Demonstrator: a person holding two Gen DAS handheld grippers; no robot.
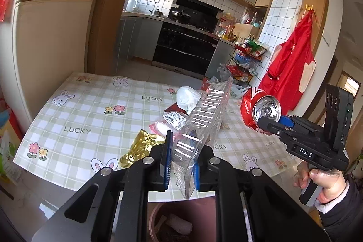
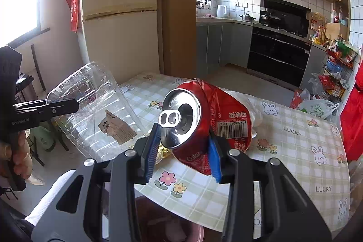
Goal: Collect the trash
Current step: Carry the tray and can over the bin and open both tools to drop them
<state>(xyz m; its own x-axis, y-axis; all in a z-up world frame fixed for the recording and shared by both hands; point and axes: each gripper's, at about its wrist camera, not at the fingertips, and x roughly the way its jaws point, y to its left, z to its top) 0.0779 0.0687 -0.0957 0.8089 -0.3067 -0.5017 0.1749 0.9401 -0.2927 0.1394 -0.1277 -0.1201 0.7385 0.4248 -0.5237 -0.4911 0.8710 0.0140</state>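
your left gripper (image 1: 180, 158) is pinching a clear ribbed plastic tray (image 1: 204, 119), held on edge between the blue pads, its long side running away from you over the near rim of the bench (image 1: 74, 110). your right gripper (image 2: 183, 151) is clamped on a crushed red aluminium cola can (image 2: 204, 119), lid end tilted toward the camera, lifted clear of the cloth. in the left wrist view the can (image 1: 258, 112) hangs to the right of the tray with a gap of open air between them.

directly below both grippers, just off the bench's near edge, sits a pink round bin (image 1: 156, 214) with some white scraps inside; its rim is partly hidden by the gripper bodies.

on the checked bunny-print cloth just beyond the left gripper lie a crumpled gold foil wrapper (image 1: 138, 149), a red-and-white printed packet (image 1: 165, 121) and a scrunched white plastic bag (image 1: 187, 96), close together. the left half of the bench is bare cloth out to its corner.

past the far edge, floor opens toward the black oven (image 1: 186, 47).
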